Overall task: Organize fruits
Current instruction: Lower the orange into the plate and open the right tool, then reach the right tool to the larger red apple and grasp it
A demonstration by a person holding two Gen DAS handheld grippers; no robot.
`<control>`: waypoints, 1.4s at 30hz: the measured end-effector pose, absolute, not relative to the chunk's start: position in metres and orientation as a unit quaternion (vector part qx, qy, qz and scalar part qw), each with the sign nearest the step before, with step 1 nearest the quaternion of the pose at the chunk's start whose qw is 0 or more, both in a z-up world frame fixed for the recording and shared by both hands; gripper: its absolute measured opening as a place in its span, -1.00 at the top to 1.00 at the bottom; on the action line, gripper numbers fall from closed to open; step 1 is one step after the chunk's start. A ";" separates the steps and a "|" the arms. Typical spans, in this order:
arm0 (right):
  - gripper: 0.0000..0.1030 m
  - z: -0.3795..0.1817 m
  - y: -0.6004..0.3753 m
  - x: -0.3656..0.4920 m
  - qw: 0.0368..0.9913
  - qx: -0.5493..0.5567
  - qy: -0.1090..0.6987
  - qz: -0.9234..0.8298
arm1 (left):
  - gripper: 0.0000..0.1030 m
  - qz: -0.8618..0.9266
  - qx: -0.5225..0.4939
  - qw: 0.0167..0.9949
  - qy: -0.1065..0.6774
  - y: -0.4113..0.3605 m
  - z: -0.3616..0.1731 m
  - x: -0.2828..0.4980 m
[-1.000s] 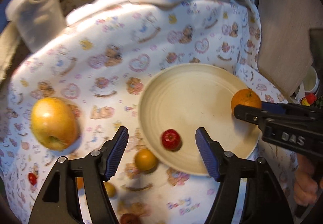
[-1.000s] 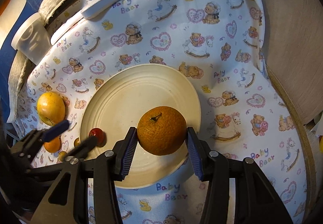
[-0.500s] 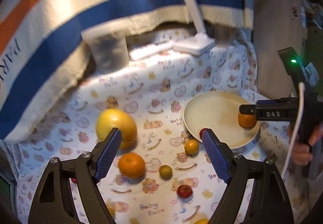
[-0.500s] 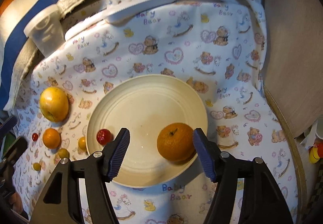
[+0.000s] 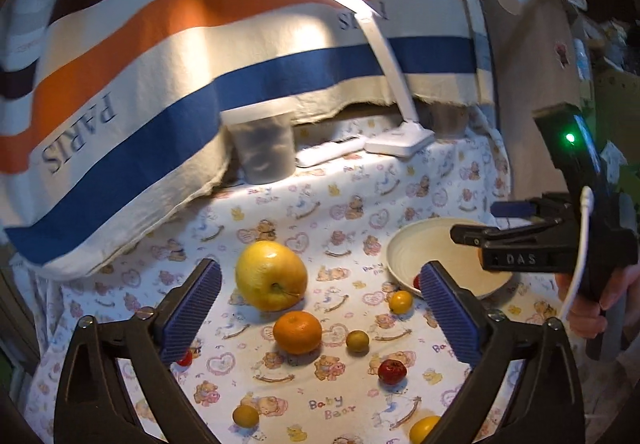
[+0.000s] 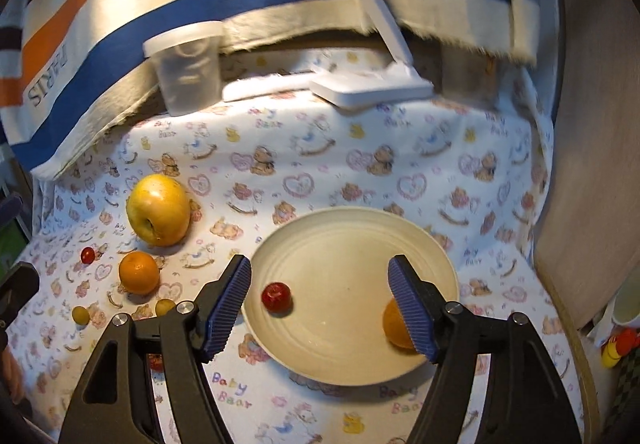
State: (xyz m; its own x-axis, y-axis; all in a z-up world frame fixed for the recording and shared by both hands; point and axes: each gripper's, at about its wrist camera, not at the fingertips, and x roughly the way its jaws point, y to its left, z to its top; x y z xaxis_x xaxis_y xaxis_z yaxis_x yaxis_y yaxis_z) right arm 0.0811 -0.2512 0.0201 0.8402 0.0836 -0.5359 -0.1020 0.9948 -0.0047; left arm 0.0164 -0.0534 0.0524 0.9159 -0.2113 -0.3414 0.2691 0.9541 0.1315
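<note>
Right wrist view, orange on plate, partly behind right finger, unheld

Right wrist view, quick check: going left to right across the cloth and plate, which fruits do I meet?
Small red fruit → yellow apple → red fruit on the plate → orange on the plate, partly behind the right finger.
</note>
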 end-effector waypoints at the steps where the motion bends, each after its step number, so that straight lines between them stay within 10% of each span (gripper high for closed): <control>1: -0.41 0.021 -0.250 0.080 0.960 -0.013 0.276 0.052 | -0.96 -0.121 0.074 0.977 0.162 -0.048 0.051 0.016; 22: -0.37 -0.012 -0.183 0.066 0.915 -0.013 0.349 0.203 | -0.99 -0.028 -0.040 0.967 0.248 0.002 0.038 0.035; 30: 0.15 -0.041 -0.154 0.067 0.881 -0.039 0.406 0.241 | -0.99 0.009 -0.074 0.953 0.294 0.027 0.033 0.048; 42: 0.43 -0.061 -0.144 0.074 0.878 -0.062 0.425 0.212 | -0.99 0.048 -0.049 0.948 0.310 0.030 0.034 0.050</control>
